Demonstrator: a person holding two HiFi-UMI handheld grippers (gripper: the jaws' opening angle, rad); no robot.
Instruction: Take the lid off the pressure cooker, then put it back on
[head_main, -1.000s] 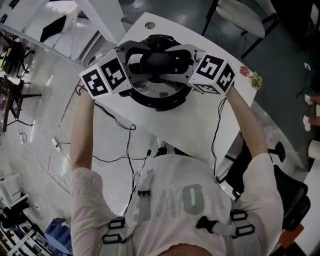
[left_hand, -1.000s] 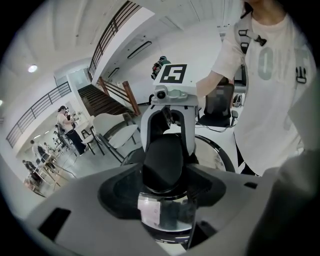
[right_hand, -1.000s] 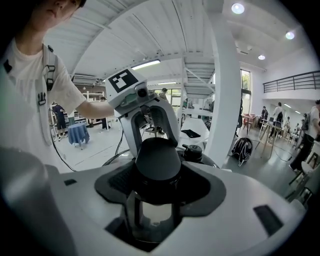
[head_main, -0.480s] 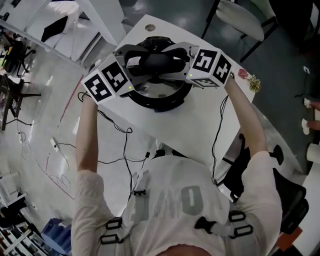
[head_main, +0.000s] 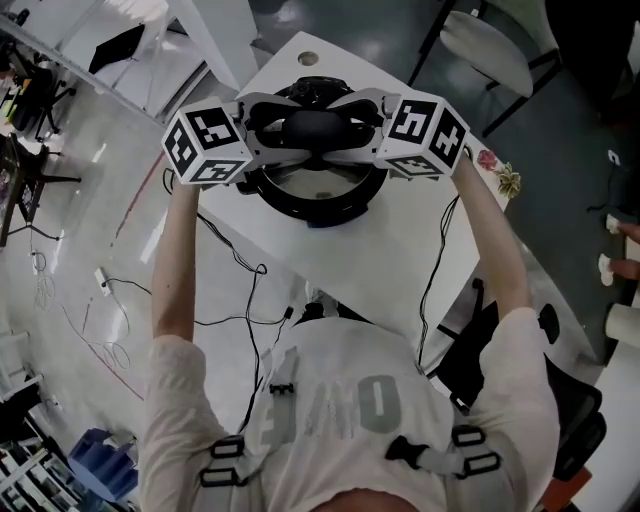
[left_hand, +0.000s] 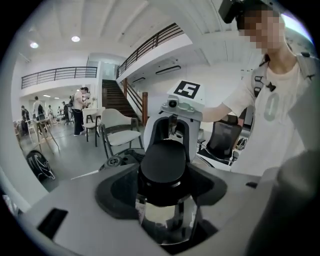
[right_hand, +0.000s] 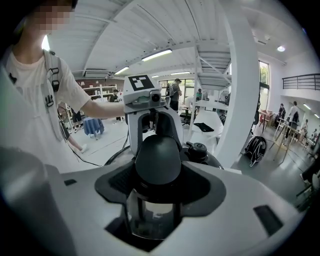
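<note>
The pressure cooker (head_main: 322, 206) stands on the white table (head_main: 400, 250), its steel lid (head_main: 320, 181) under a black handle (head_main: 316, 124). My left gripper (head_main: 272, 124) comes in from the left and my right gripper (head_main: 360, 124) from the right. Both clasp that handle. In the left gripper view the handle (left_hand: 162, 167) fills the space between the dark pads (left_hand: 116, 187), and those jaws are opening slightly. In the right gripper view the handle (right_hand: 158, 160) sits gripped between the pads (right_hand: 205, 182). Whether the lid is lifted off the pot I cannot tell.
A small flower-like object (head_main: 502, 160) lies at the table's right edge. A round hole (head_main: 307, 58) marks the far corner. Cables (head_main: 240, 262) hang off the near edge. A white chair (head_main: 490, 45) stands beyond the table, a black office chair (head_main: 575, 410) behind the person.
The left gripper has rolled about its own axis, so its marker cube shows a different face. Both grippers stay on the lid handle in the same place.
</note>
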